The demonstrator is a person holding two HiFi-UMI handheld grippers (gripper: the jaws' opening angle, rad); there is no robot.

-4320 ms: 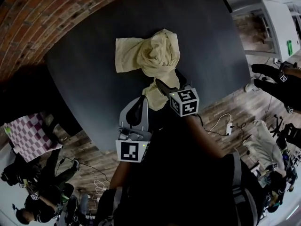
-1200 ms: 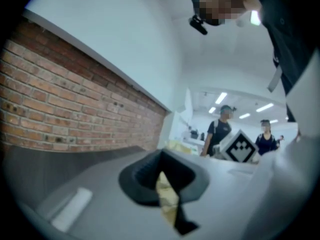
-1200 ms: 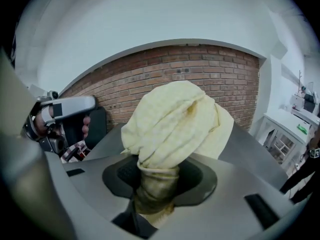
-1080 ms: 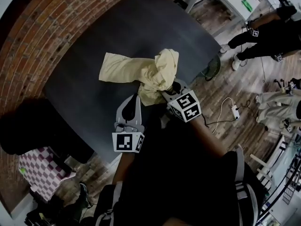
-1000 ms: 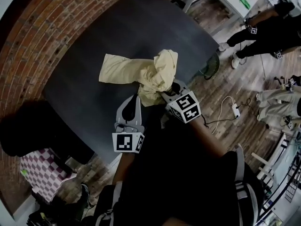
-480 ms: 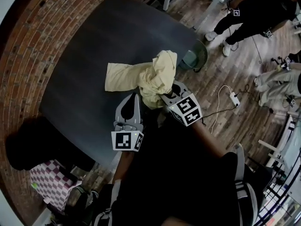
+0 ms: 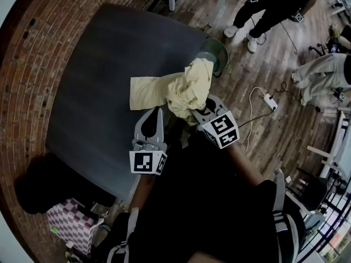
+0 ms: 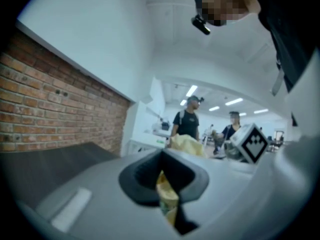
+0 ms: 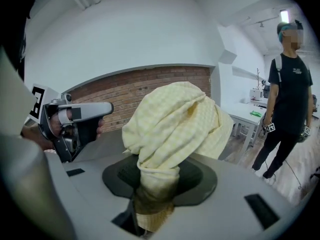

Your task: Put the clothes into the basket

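A pale yellow checked garment is bunched up and lifted over the right part of the dark table; its tail trails left over the tabletop. My right gripper is shut on the thick bunch, which rises out of its jaws. My left gripper sits just left of it, shut on a thin fold of the same garment. A round grey-green basket stands on the floor past the table's far right corner, partly hidden behind the garment.
People stand on the wooden floor at the top right. A white power strip with a cable lies on the floor to the right. A pink checked bag sits at the lower left. The brick wall borders the table's left side.
Both grippers have carried the garment to the right, toward the table's corner. The basket has come into view just beyond the garment, and the tail has slid along the tabletop.
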